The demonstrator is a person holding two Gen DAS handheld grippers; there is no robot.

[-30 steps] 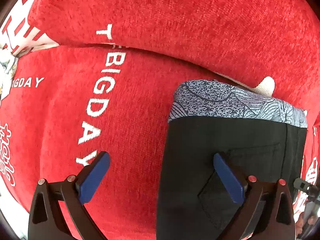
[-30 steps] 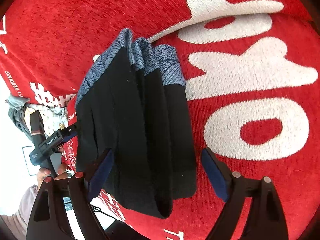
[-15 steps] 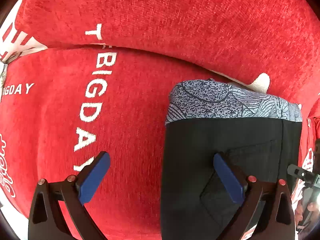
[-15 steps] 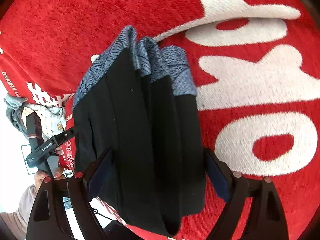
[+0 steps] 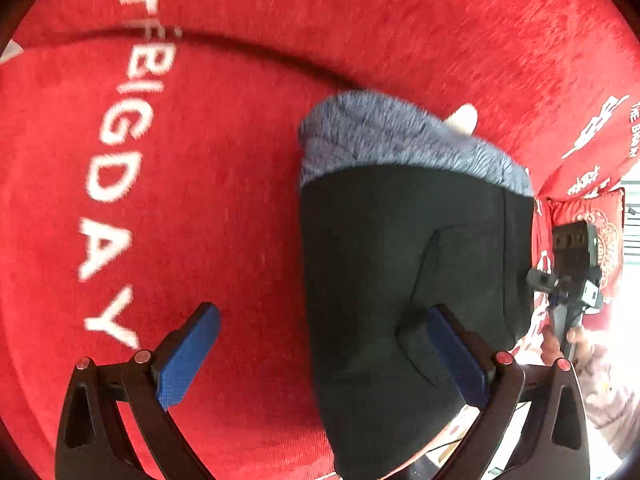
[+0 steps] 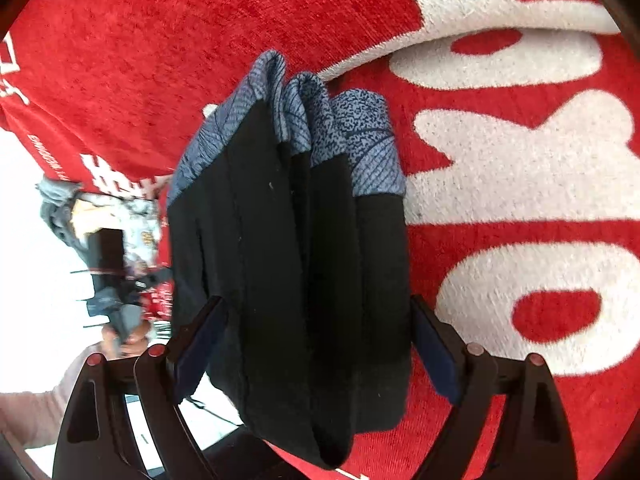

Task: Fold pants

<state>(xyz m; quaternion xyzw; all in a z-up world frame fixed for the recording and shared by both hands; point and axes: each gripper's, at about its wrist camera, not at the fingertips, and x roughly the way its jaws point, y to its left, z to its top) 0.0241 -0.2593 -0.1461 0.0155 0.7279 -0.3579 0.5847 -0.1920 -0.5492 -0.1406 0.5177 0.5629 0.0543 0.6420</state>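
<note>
- Leftward and lower now, the left tongs (image 5: 324, 356) stand wide apart, gripping nothing; one pad lies over the pants (image 5: 416, 280).
- Folded pants fill centre frame on the red blanket (image 6: 520, 420).
- Right tongs (image 6: 316, 352) straddle the pants' near end, spread wide, pads apparently touching its edges.
- Bare blanket lies left of the pants.

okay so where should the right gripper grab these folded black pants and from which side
Grip the black near end of the pants, coming in from the fold, not the patterned cuffs. The layers stack thick there, and the right gripper already straddles them with jaws open wide, so closing should catch every layer.
</note>
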